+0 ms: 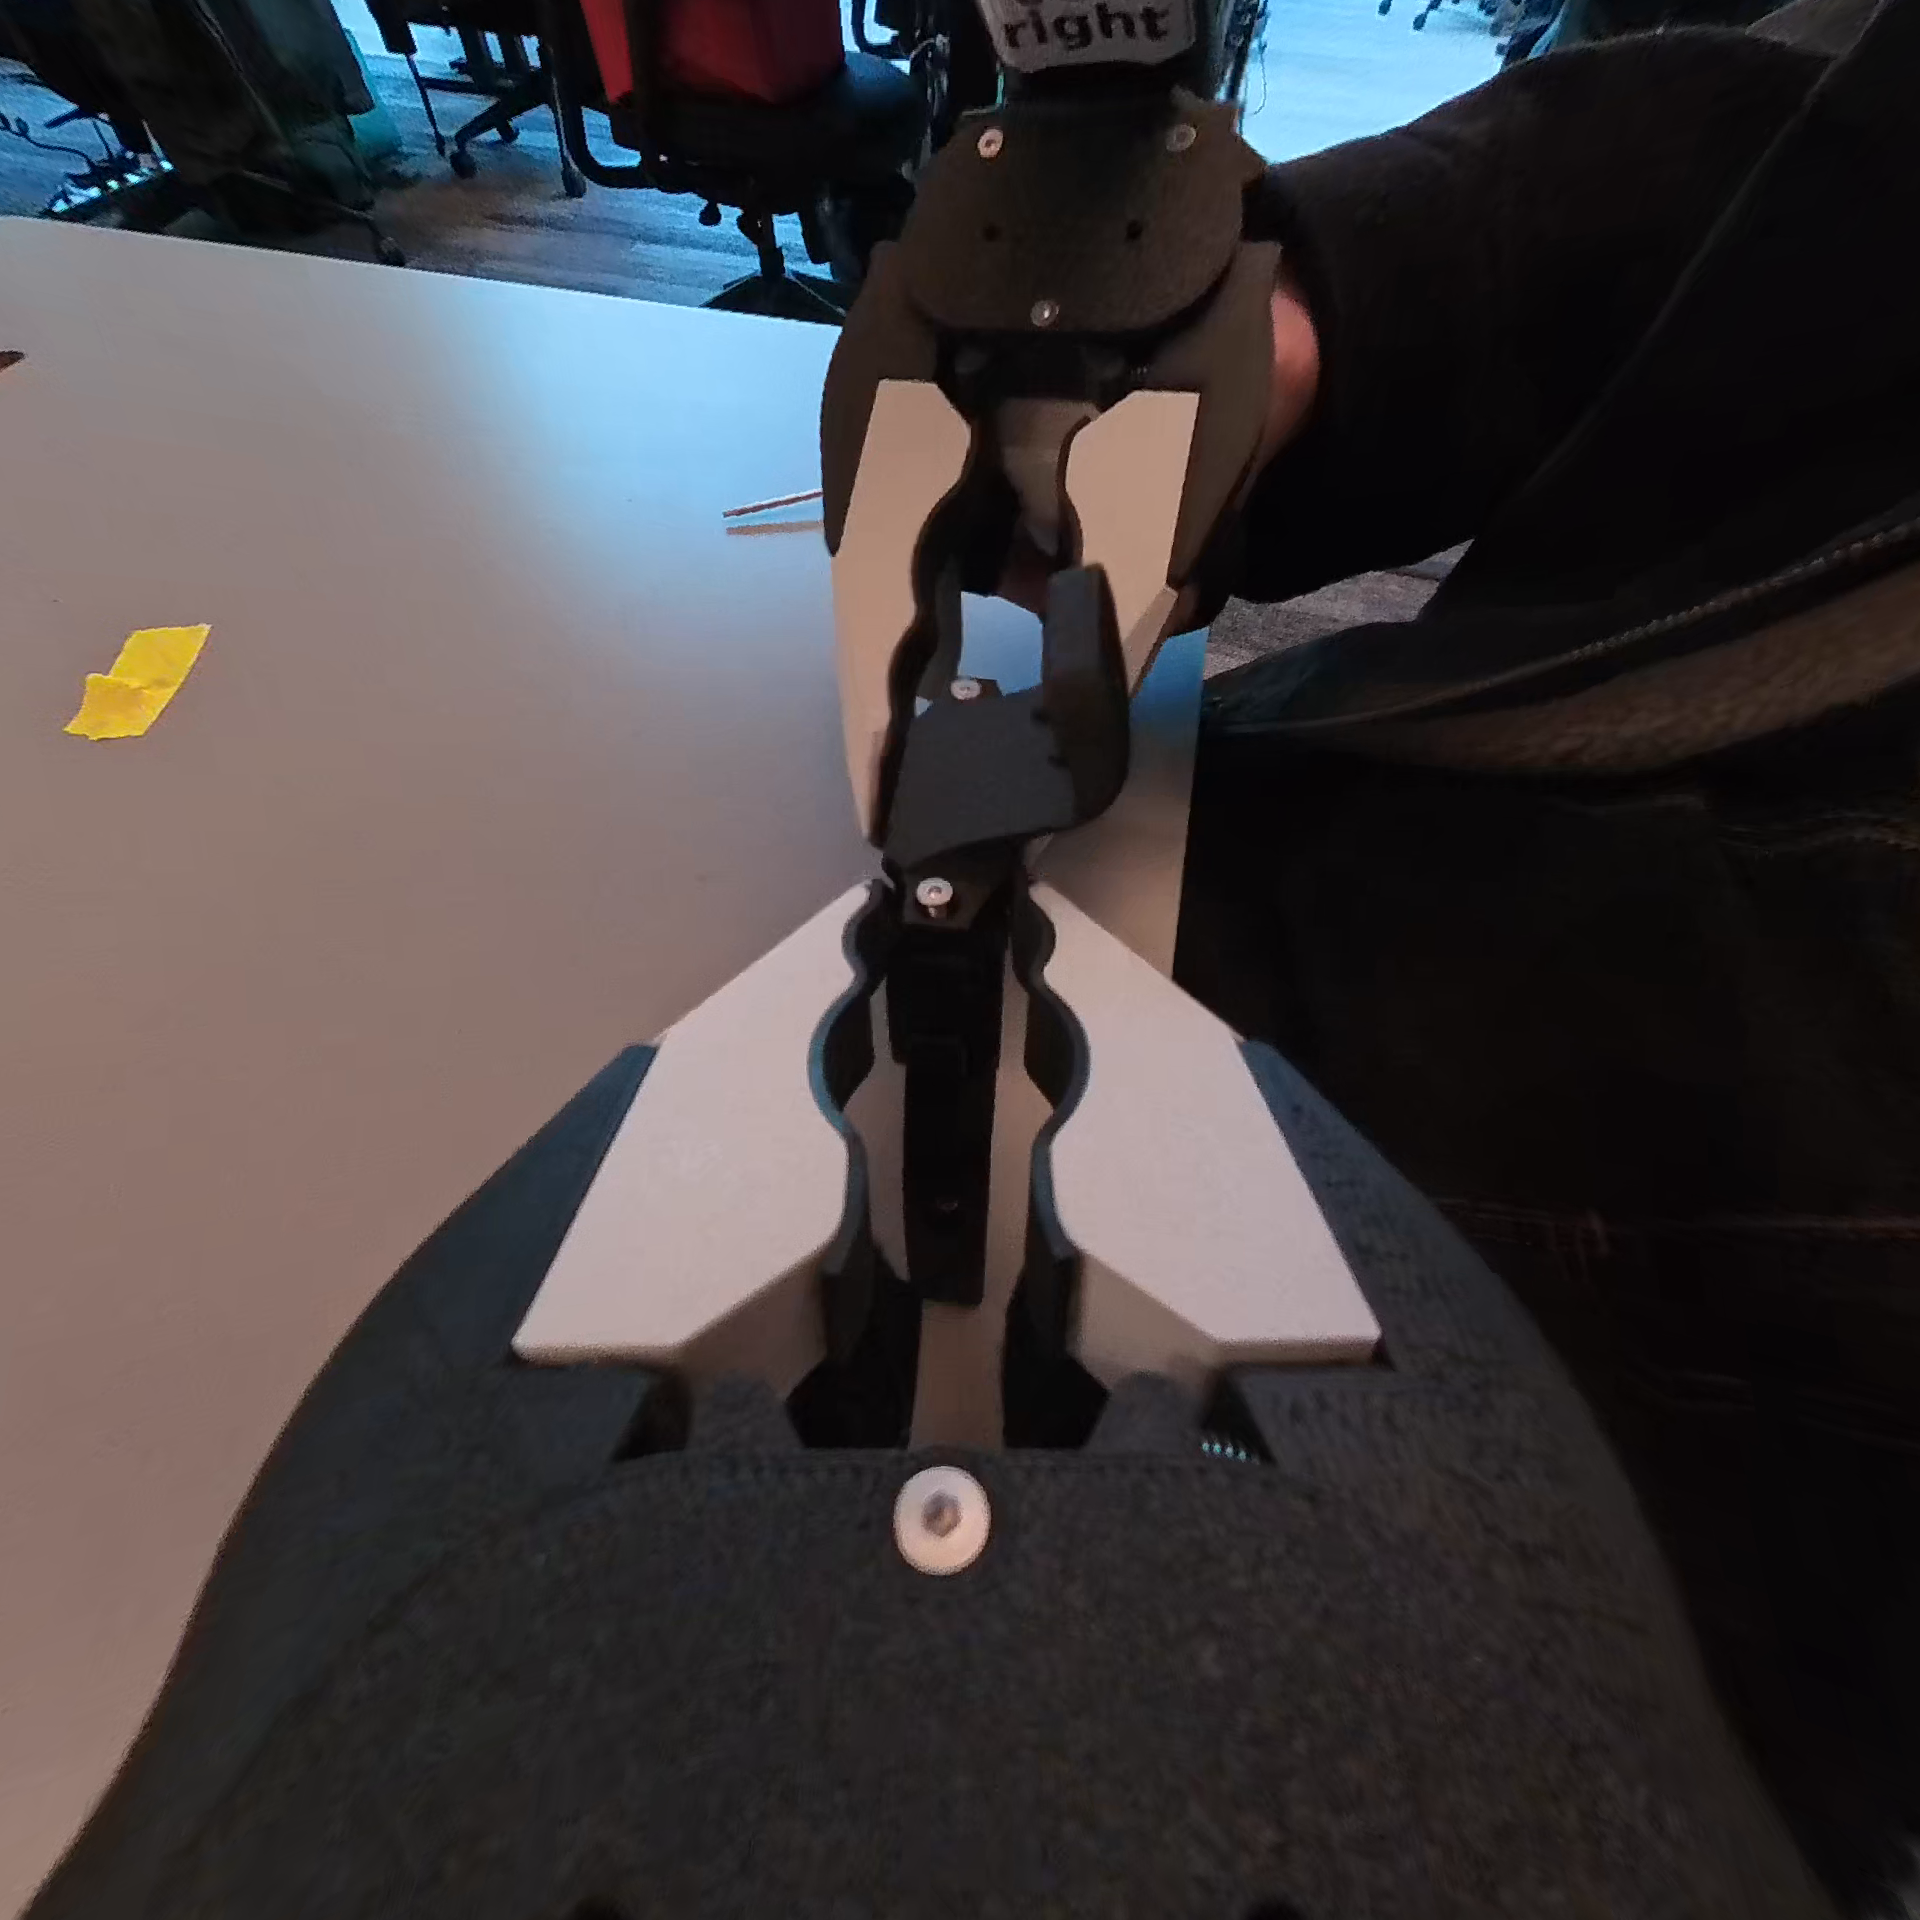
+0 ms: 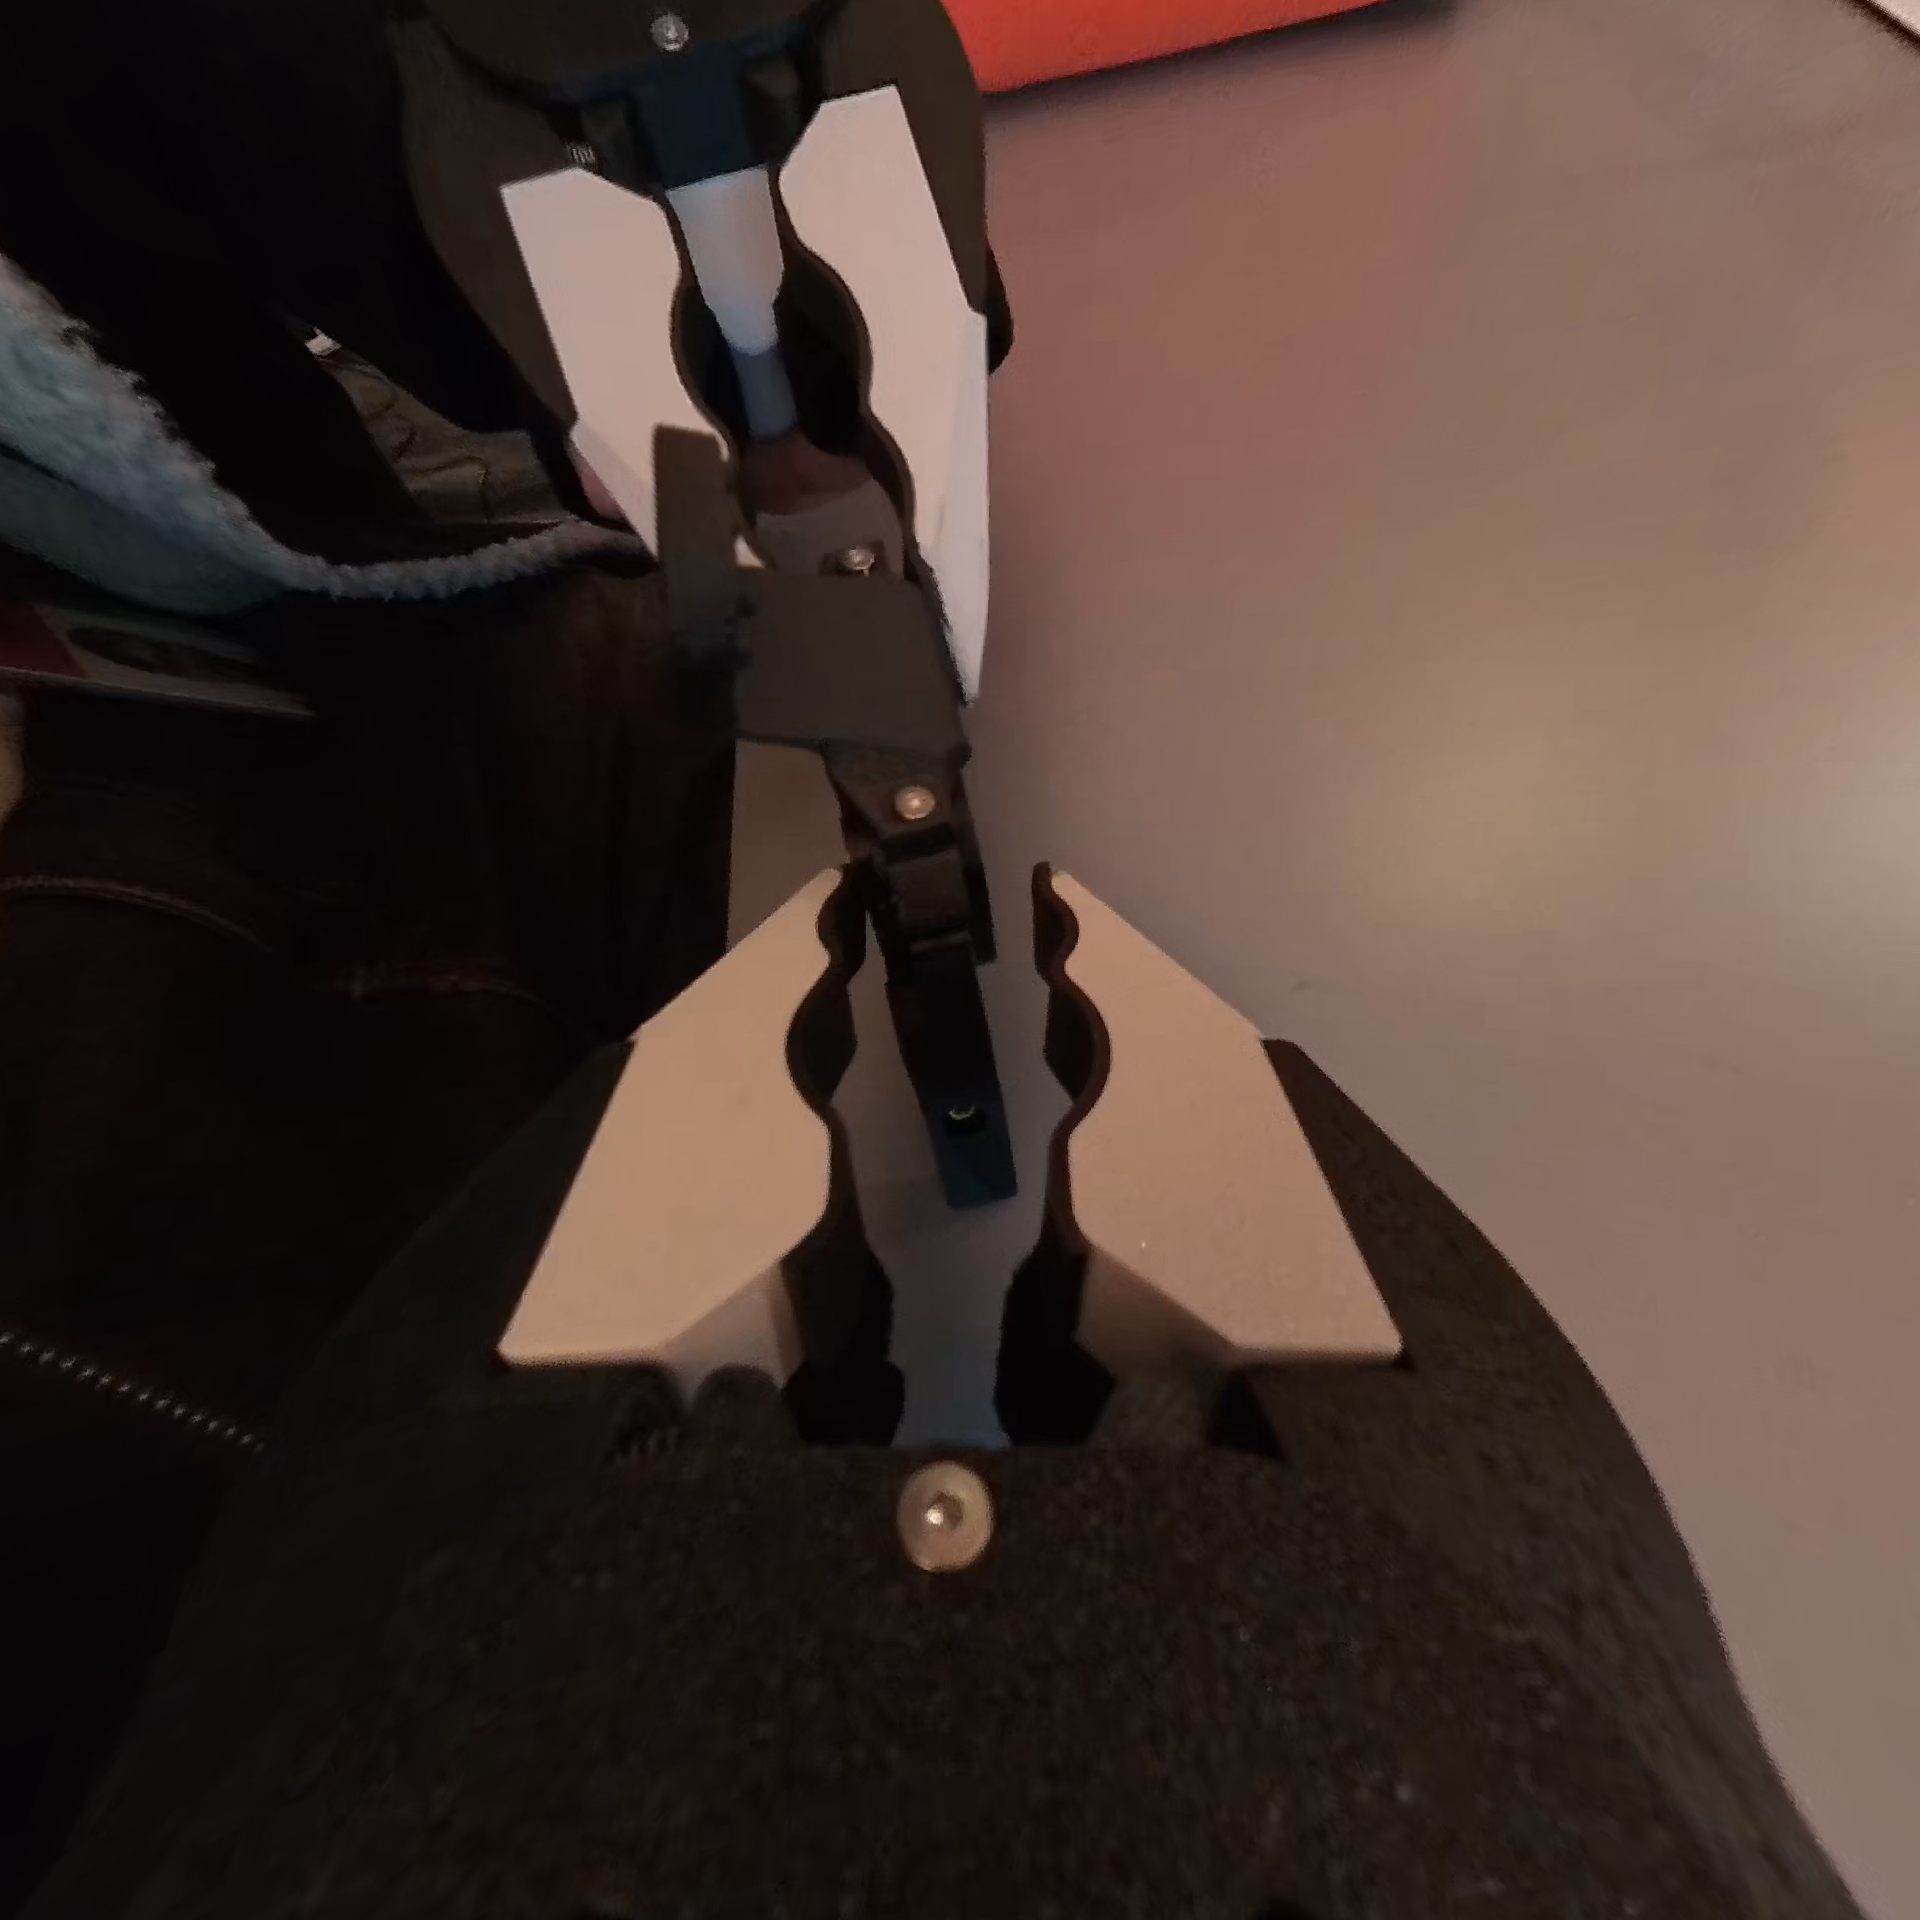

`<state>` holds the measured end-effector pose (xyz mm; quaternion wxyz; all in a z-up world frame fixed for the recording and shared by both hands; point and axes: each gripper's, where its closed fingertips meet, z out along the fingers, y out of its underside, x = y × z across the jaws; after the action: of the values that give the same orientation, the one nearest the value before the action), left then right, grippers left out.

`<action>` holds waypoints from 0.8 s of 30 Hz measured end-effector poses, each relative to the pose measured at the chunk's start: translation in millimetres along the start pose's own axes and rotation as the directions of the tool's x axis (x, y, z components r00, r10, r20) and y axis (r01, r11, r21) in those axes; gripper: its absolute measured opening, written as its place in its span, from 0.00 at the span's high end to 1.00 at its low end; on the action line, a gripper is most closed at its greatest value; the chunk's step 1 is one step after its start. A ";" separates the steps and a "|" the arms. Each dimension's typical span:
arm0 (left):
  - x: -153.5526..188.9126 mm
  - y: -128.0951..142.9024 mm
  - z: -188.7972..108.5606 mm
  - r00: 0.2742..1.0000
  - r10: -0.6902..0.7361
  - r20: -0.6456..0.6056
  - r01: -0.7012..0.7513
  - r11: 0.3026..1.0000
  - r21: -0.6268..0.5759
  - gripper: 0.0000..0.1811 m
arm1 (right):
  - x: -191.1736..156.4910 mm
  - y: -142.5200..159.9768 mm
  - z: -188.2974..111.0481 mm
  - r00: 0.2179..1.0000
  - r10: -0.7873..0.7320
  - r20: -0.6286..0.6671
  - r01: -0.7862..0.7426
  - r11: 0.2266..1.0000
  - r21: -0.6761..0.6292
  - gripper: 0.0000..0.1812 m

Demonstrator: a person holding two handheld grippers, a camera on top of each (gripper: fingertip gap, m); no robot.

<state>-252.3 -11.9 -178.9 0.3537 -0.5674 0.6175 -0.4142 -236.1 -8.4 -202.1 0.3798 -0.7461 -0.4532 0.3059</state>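
Note:
A black jointed part (image 1: 987, 779) with small silver screws hangs between my two grippers, which face each other above the table's edge. My left gripper (image 1: 951, 888) is closed on one black bar end of it. My right gripper (image 1: 1008, 727) faces it from beyond, with its fingertips around the part's middle block and side plate. In the right wrist view my right gripper (image 2: 945, 883) has the other bar end between its fingers. That bar leans on the left pad, with a slim gap on the right. The left gripper (image 2: 800, 603) meets the block (image 2: 842, 675) from the far side.
The grey table (image 1: 416, 831) carries a strip of yellow tape (image 1: 135, 681) and two thin sticks (image 1: 774, 516). Its edge (image 1: 1184, 831) runs just right of the grippers. A person's dark sleeve (image 1: 1558, 416) fills the right side. Office chairs (image 1: 748, 125) stand behind. An orange object (image 2: 1143, 31) lies far off. Both grippers' tips are close together, under 4 cm apart.

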 end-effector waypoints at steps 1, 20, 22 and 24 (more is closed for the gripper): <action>-0.5 2.7 0.2 1.000 0.003 0.002 -0.003 1.000 -0.014 0.87 | -1.2 0.1 0.0 1.000 -0.002 0.006 0.002 1.000 -0.001 0.85; 2.9 11.4 4.2 0.999 0.025 -0.031 -0.026 0.999 -0.035 0.88 | -9.1 -5.3 1.1 0.999 -0.012 0.038 0.010 0.999 0.048 0.83; 5.8 9.7 8.7 0.997 0.053 -0.048 -0.055 0.998 -0.036 0.88 | -10.6 -6.9 1.7 0.999 -0.015 0.030 0.013 0.998 0.056 0.87; 4.4 6.5 15.0 0.997 0.061 -0.054 -0.063 0.997 -0.038 0.88 | -7.2 -4.6 -3.3 0.999 -0.028 -0.022 0.029 0.998 0.056 0.87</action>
<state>-241.9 -17.8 -190.8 0.3387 -0.5436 0.6521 -0.4055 -238.4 -14.5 -195.7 0.4097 -0.7318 -0.4512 0.3051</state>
